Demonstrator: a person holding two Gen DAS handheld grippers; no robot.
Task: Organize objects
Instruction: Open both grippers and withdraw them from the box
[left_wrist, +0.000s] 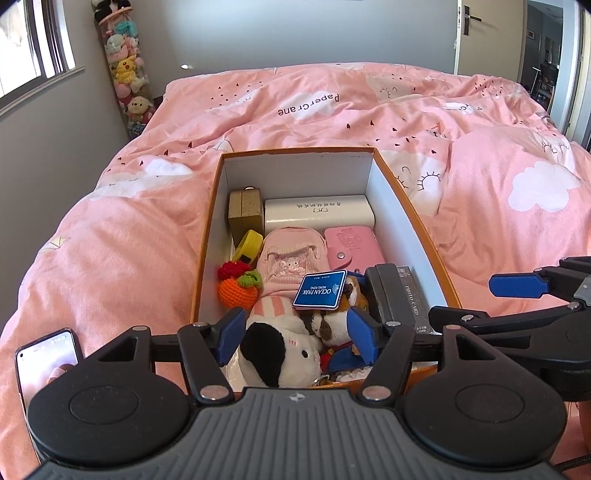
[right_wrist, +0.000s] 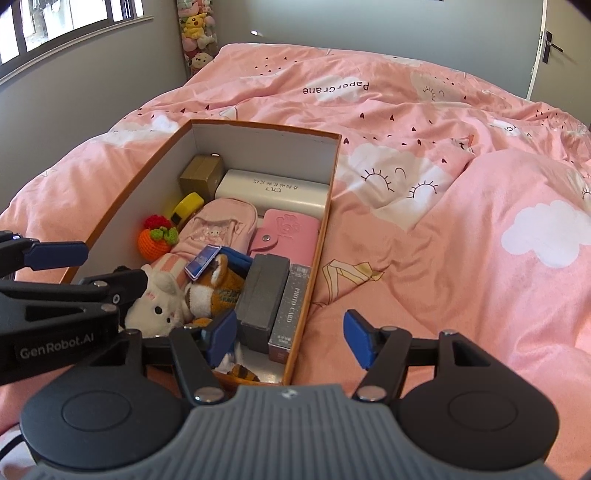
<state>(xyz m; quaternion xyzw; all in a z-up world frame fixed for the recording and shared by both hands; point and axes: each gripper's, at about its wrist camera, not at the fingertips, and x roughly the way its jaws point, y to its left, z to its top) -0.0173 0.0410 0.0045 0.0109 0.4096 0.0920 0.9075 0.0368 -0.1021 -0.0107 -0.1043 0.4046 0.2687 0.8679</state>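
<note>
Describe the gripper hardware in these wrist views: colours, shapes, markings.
Both match. The left gripper and right gripper have black linkage arms with silver pivot pins, blue finger pads, two round black discs and a grey ribbed centre plate. White "GenRobot.AI" lettering marks the left gripper's side.

Bright window (left_wrist: 33, 44) daylight, sharp, fisheye-bent edges.

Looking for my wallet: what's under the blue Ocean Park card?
The card lies on a brown-and-white plush and the pink pouch. Anything beneath them is hidden.
</note>
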